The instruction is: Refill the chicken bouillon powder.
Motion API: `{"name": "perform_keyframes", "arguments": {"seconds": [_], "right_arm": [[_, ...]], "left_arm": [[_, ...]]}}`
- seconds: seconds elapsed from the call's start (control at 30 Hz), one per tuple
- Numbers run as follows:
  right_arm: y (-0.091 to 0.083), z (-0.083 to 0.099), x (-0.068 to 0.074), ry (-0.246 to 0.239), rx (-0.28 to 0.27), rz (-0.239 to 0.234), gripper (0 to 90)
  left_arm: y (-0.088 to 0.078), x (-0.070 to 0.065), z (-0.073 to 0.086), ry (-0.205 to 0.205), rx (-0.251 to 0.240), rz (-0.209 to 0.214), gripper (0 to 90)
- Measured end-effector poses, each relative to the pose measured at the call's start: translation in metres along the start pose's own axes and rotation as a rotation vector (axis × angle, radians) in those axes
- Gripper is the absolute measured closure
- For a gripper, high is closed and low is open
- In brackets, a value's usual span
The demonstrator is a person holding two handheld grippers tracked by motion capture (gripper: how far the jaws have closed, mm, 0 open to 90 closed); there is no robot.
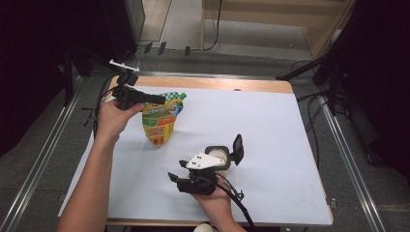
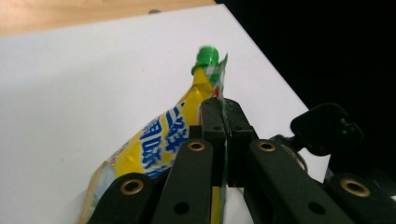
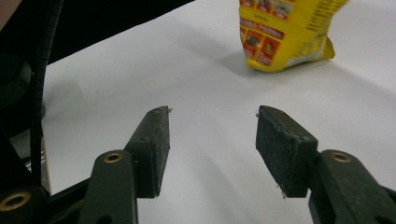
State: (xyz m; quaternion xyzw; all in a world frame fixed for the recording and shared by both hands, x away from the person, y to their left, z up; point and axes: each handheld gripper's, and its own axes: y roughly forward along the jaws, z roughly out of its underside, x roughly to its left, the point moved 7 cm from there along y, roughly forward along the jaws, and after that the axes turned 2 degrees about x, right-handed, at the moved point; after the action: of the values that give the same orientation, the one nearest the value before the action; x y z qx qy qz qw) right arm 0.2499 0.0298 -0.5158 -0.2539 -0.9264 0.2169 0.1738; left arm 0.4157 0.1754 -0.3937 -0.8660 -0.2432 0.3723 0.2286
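A yellow spouted pouch (image 1: pixel 160 121) with a green cap (image 2: pixel 206 57) stands tilted at the left of the white table cover (image 1: pixel 270 125). Its lower end seems to rest on the cover. My left gripper (image 1: pixel 159 100) is shut on the pouch's upper edge just below the cap. In the left gripper view the black jaws (image 2: pixel 224 112) pinch the thin seam of the pouch (image 2: pixel 159 140). My right gripper (image 1: pixel 177 170) is near the front edge, jaws apart, aimed at the pouch (image 3: pixel 285 37). Nothing lies between the right gripper's (image 3: pixel 212 126) pads.
A round black-rimmed container (image 1: pixel 217 155) with a pale inside sits right beside the right gripper's grey plate (image 1: pixel 202 161). The wooden table edge (image 1: pixel 217 83) runs along the back. Metal rails (image 1: pixel 338 140) flank both sides of the table.
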Motion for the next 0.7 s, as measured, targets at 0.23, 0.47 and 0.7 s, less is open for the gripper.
{"name": "perform_keyframes", "arguments": {"seconds": [0.23, 0.47, 0.7], "right_arm": [[-0.002, -0.002, 0.000, 0.001, -0.001, -0.006, 46.3], [-0.002, -0.003, 0.001, -0.012, 0.010, -0.010, 46.5], [-0.004, -0.005, 0.001, -0.003, 0.019, -0.020, 47.4]], "left_arm": [[0.001, -0.007, 0.002, 0.057, 0.015, -0.038, 81.0], [0.001, -0.010, 0.001, 0.060, 0.007, -0.035, 73.2], [-0.004, -0.014, 0.000, 0.065, -0.003, -0.049, 69.6]]}}
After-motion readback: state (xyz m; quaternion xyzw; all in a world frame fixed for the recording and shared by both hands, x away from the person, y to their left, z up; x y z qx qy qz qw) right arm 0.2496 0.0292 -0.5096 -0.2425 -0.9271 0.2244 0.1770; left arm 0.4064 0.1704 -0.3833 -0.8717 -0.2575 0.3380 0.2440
